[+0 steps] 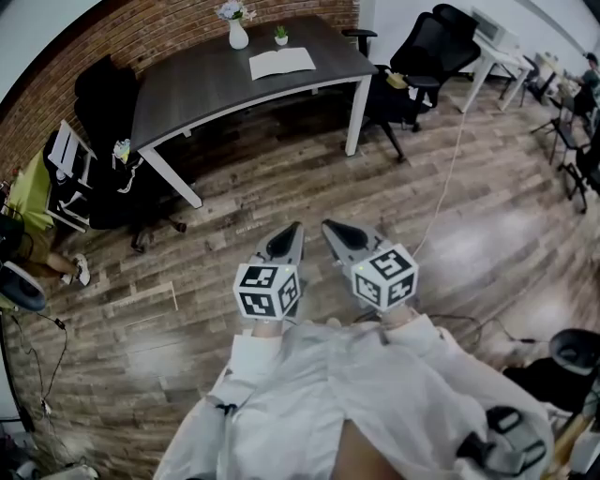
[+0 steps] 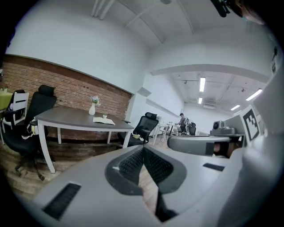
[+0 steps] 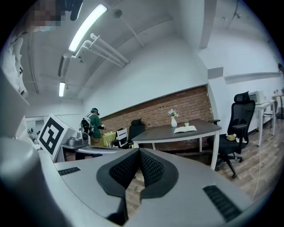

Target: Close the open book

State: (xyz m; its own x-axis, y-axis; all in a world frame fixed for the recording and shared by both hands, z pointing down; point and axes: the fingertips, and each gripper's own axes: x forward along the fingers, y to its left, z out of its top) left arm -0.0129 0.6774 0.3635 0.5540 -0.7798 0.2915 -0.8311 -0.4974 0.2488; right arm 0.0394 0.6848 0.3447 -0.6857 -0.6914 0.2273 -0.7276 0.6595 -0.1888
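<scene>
dark desk [image 1: 197, 89] on white legs against brick wall [image 1: 169, 28]. white vase [image 1: 238, 36] with flowers and small potted plant [image 1: 281, 37] near desk's back edge. black office chair [image 1: 427, 52] off its right end, another chair [image 1: 101, 89] at left end. wood plank floor [image 1: 281, 187], white cable [image 1: 452, 164] trailing across it. person in green [image 3: 94, 126] far back.

The counter [image 1: 216, 89] has a dark grey top and white legs. The open book [image 1: 281, 63], at twelve o'clock in the head view, shows white pages, and the vase [image 1: 238, 36] is white too. The wall [image 1: 141, 28] is red-brown brick. The floor [image 1: 281, 178] is brown wood planks with grey streaks. The chairs [image 1: 427, 47] at one o'clock are black. The left gripper [image 1: 294, 230] and the right gripper [image 1: 330, 227] are pale grey, and their jaws have a black dotted lining. The left cube [image 1: 267, 289] and the right cube [image 1: 386, 275] are white with black square markers. The sleeves [image 1: 375, 375] are white.
</scene>
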